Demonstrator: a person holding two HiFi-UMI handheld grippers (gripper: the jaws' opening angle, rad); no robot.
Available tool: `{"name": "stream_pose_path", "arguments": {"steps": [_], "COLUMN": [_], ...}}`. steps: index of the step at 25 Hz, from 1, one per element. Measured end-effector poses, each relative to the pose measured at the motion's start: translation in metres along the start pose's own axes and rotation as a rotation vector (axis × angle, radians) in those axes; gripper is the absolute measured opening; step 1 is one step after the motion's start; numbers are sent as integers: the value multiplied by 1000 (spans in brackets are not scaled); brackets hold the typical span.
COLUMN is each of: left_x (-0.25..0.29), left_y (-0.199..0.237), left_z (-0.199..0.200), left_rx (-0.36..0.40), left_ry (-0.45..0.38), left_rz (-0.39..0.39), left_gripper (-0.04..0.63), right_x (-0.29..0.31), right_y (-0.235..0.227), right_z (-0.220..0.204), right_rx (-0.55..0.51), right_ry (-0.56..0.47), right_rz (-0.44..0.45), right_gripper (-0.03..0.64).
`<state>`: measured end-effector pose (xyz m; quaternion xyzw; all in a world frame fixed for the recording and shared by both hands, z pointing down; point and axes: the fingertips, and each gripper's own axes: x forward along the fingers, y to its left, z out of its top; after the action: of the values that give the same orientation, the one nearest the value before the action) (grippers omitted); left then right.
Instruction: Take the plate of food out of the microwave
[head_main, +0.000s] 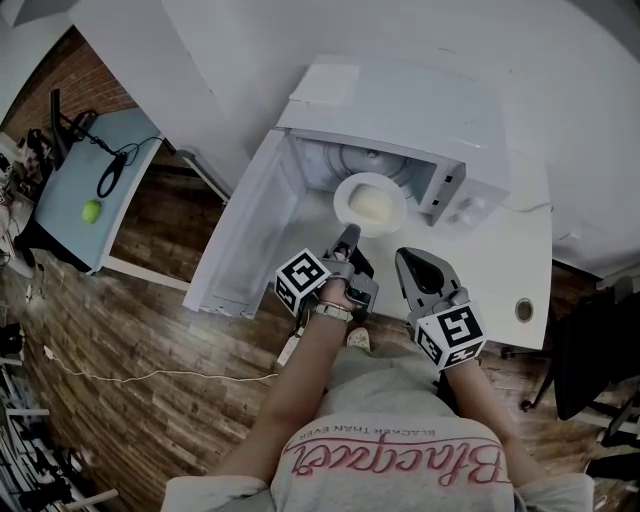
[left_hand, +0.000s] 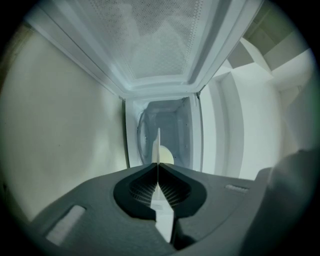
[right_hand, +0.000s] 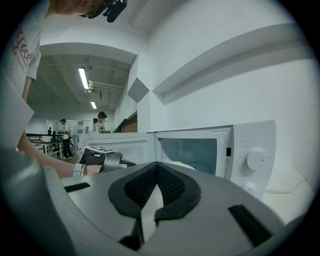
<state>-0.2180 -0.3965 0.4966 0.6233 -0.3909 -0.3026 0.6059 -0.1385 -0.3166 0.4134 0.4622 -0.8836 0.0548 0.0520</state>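
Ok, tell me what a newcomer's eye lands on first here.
The white microwave draws the eye first, with its door swung wide open to the left. At its mouth is a plate of pale food, its near rim pinched in the left gripper. The right gripper hangs shut and empty just beside it.

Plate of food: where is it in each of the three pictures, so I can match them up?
Head view: the plate sits centre, at the open microwave's mouth, by the left claw.
Left gripper view: centre, edge-on, a thin white line pinched between the shut jaws.
Right gripper view: only its rim, just above the right claw.
Shared landmark: the white microwave.
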Motion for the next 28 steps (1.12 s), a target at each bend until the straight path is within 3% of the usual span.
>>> {"name": "stream_pose_path", "arguments": {"steps": [14, 28], "left_x": [-30, -52], "left_y": [-23, -58], "left_z": [-11, -19], "left_rx": [-13, 5], "left_ry": [-45, -69], "left_rz": [-22, -62], "left_gripper": [12, 12], "right_x": [-20, -33], "right_y": [10, 2], "right_z": [19, 44], "right_rx": [-17, -39], "right_ry": [-2, -50], "right_rz": [47, 31], "right_gripper": [11, 11]}}
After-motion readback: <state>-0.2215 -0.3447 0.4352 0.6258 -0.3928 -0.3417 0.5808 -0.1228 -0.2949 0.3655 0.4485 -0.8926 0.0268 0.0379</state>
